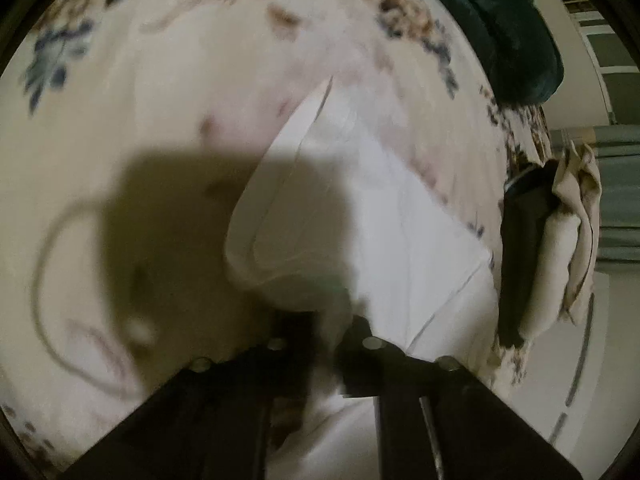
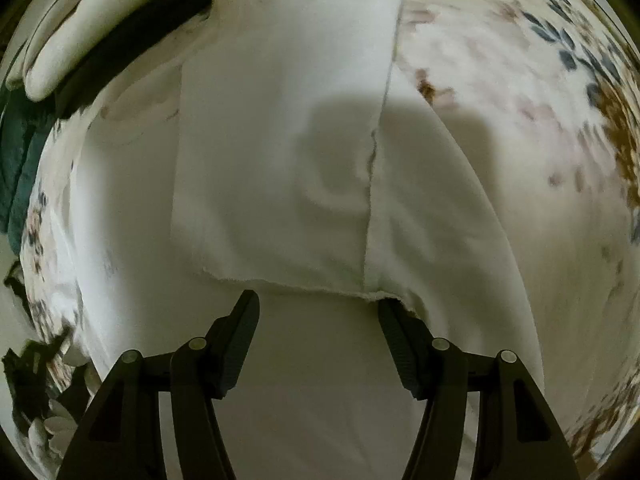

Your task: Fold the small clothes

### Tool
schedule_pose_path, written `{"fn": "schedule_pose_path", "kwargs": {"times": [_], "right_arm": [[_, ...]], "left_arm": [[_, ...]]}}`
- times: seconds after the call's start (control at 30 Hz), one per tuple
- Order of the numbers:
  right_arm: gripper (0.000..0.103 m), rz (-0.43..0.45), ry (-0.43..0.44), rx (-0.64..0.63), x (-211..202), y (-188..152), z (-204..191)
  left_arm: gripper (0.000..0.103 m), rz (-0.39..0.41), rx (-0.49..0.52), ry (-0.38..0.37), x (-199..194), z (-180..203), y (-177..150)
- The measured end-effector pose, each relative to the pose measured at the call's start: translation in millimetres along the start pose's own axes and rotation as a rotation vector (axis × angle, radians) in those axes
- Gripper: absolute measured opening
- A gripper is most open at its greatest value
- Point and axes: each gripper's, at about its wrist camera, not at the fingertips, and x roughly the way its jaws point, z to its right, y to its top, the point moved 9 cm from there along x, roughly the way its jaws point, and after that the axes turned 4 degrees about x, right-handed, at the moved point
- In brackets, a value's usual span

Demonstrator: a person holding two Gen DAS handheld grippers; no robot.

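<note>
A white garment (image 2: 280, 140) lies spread on a floral bedspread (image 2: 520, 80), with one panel folded over so its raw hem runs across just beyond my right fingertips. My right gripper (image 2: 318, 300) is open and empty, its jaws wide apart just short of that hem. In the left wrist view the same white garment (image 1: 360, 208) stretches away from my left gripper (image 1: 324, 328), whose fingers are closed on a bunch of the white cloth. The view is blurred and partly in shadow.
A dark green blanket (image 1: 500, 20) lies at the far end of the bed. A pile of black and beige clothes (image 1: 552, 248) sits at the bed's right edge; it also shows in the right wrist view (image 2: 100, 28).
</note>
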Motion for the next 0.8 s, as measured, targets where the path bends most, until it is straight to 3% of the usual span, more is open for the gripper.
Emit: {"fn": "schedule_pose_path", "kwargs": {"times": [0.07,0.2,0.3,0.43,0.53,0.57,0.6,0.67,0.8], "right_arm": [[0.064,0.007,-0.005,-0.005,1.2,3.0,3.2],[0.064,0.020,-0.007,-0.030,-1.4,-8.3,-0.1],[0.064,0.026,0.005,-0.012,-5.8,-20.3,10.1],[0.064,0.029,0.004,0.016,-11.8,-23.0,27.2],[0.064,0.021,-0.001,0.038,-17.9,-18.5,48.3],[0.064,0.018,-0.001,0.045,-19.2,-17.2,52.7],[0.064,0.017,0.003,0.050,-22.1,-14.9,58.6],[0.064,0.015,0.015,0.051,-26.4,-11.0,64.7],[0.064,0.013,0.036,0.034,-42.9,6.8,62.5]], "left_arm": [[0.005,0.064,0.102,0.042,-8.4,19.4,5.3],[0.005,0.192,0.572,0.162,-21.8,97.7,-15.0],[0.005,0.165,0.846,0.169,-6.1,144.5,-69.4],[0.009,0.045,1.059,0.164,27.2,159.7,-148.6],[0.012,0.004,1.115,0.202,38.2,153.3,-174.1],[0.022,0.004,1.115,0.212,38.2,149.7,-175.6],[0.047,-0.001,1.108,0.214,36.7,146.2,-173.1],[0.079,-0.001,1.069,0.224,29.4,137.2,-165.2],[0.080,0.049,0.983,0.218,11.2,135.1,-134.6]]}}
